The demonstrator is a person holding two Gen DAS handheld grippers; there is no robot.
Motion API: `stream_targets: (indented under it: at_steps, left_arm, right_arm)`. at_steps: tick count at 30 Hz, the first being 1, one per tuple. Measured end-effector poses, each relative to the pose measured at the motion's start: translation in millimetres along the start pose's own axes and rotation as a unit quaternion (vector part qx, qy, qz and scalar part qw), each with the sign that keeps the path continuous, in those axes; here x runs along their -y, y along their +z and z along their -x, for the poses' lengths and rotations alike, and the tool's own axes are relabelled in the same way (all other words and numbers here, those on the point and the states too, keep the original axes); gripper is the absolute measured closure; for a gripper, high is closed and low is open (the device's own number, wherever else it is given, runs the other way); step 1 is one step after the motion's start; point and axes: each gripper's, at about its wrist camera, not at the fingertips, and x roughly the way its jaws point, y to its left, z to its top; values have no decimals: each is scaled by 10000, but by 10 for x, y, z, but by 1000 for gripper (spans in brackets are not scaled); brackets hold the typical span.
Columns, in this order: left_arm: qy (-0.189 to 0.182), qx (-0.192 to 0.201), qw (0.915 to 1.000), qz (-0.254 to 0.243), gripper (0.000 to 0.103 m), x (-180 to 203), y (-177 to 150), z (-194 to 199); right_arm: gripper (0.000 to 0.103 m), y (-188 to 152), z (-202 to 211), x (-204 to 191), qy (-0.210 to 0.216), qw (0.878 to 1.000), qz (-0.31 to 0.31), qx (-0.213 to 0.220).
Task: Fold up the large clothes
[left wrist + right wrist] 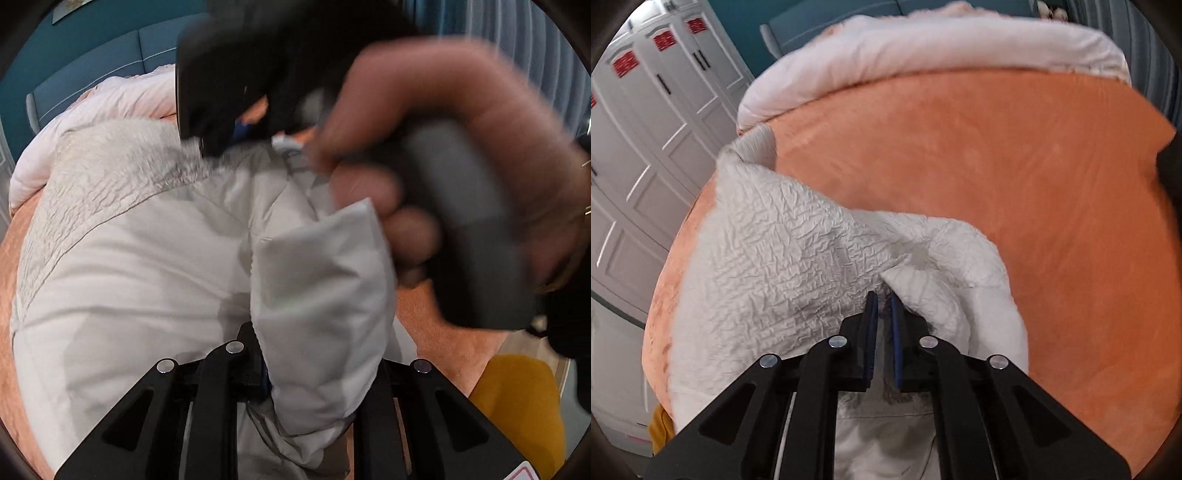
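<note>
The left tongs are closed on a padded, smooth white fold of the white jacket; the cloth bulges up between the black fingers and hides the tips. The rest of the jacket spreads out ahead and to the left, lying on the orange bedspread, with a crinkled, textured panel along its far left edge. Just beyond the pinched fold, a person's hand grips a dark grey handle, blurred, and above it the black body of the right tongs reaches down to the jacket's far edge near a small label.

In the right wrist view, those right tongs stand nearly closed, blue pads facing each other with only a thin gap. Crinkled white jacket fabric bunches right at the tips, and a pinch of it runs down into the gap, so they appear to grip the cloth. The jacket mounds to the left and right of the fingers and hangs below them.

Beyond it the bed stretches away, bare orange, with a pale pink duvet rolled along its far end. White panelled wardrobe doors stand to the left, and a teal headboard behind the duvet. A mustard-yellow cloth shows at the lower right of the left view.
</note>
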Motion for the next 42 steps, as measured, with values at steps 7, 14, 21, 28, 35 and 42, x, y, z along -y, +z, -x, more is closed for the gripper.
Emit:
stream_targets:
  at_steps: [7,14,21,28,35,42]
  left_arm:
    - [-579,4,9981,220,80,-113,-61,427]
    - [-384,836,9934,680,54,-653,-59,1294]
    - [316,319,9855,1636,50,-1436,-6,982]
    - [454,248,9830,1764,50,-1391,-69,805]
    - [488,223,9851,1635,50,-1215,-79,834]
    - [670,243,9843,1613,46,-1173,-108,793]
  right_arm:
    - [103,-254,-260,198,441,9986,-294,29]
    - [103,-356,-275,348,890,9938,-597,300]
    - [95,-90,502,-133,56,9990,26,437]
    - [89,-554,1259,-833,-182,9987,356,325]
    - [100,-1529,849,-447,-698,9967,-191,-356]
    - [103,-1831,657,-22,-788,9919,-724,-688]
